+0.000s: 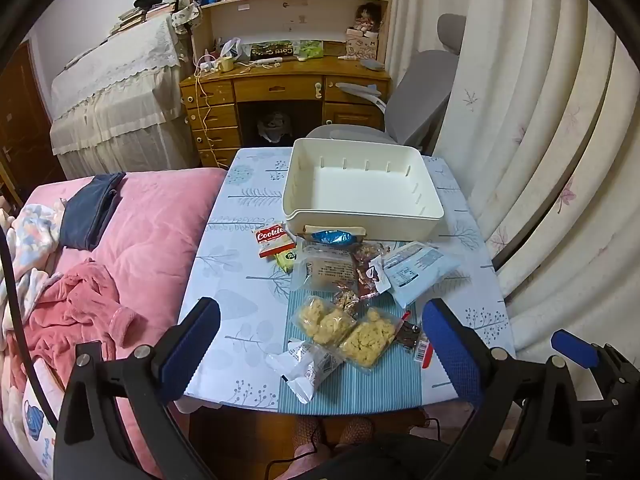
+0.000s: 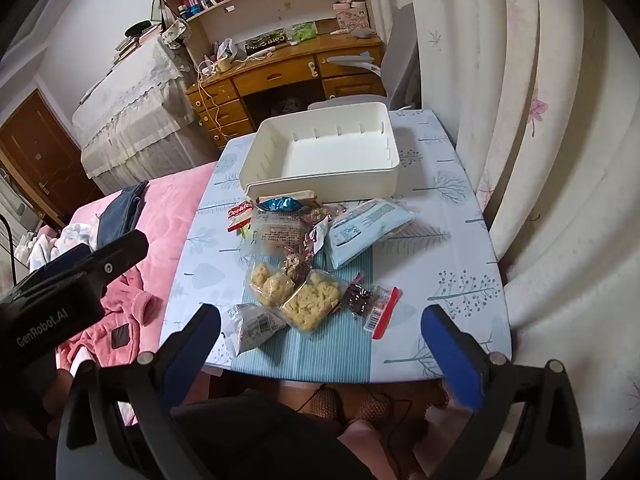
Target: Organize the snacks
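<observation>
Two pairs of tongs are being held released above the near edge of the bench point(image 1: 224, 280), the left tongs point(image 1: 320, 344) and the right tongs point(image 2: 320, 340) each gaping wide with nothing between the pads. Snack packets are being left scattered mid-bench: a Cookie pack point(image 1: 274, 240), two clear bags of yellow puffs point(image 1: 344, 330), and a pale blue pouch point(image 1: 418, 270). A white bin point(image 1: 360, 220) is being kept just behind them.
</observation>
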The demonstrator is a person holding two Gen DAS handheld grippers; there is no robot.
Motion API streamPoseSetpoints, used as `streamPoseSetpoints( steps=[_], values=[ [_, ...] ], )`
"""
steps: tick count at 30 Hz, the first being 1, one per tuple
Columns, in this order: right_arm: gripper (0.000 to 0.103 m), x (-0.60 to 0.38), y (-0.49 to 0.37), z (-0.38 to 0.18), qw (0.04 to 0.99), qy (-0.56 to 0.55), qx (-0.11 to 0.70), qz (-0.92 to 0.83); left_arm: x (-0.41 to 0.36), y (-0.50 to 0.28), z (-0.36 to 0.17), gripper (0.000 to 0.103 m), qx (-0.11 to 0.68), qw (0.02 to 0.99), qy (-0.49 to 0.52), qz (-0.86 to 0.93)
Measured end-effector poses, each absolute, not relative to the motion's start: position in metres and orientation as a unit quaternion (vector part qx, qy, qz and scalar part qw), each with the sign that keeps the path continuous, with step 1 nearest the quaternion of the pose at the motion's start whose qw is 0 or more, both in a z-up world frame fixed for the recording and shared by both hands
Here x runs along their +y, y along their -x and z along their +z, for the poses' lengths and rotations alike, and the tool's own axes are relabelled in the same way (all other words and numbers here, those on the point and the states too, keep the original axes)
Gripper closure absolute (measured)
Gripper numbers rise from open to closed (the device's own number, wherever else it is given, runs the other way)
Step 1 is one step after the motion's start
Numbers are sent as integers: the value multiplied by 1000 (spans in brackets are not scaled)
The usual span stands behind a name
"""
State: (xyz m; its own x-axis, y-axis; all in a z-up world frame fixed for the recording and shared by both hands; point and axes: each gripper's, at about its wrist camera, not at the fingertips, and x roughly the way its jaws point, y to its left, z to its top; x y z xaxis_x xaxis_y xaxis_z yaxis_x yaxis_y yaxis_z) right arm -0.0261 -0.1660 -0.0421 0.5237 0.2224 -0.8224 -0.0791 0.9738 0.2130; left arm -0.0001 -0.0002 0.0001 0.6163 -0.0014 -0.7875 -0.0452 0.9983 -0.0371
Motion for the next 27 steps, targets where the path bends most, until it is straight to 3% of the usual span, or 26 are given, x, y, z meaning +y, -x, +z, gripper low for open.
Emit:
streamPoseSetpoints(
  steps=[27],
  values=[
    [2,-155,27,-43,868,-65,483,96,10,1,-2,2,444,895,39,7]
  ],
)
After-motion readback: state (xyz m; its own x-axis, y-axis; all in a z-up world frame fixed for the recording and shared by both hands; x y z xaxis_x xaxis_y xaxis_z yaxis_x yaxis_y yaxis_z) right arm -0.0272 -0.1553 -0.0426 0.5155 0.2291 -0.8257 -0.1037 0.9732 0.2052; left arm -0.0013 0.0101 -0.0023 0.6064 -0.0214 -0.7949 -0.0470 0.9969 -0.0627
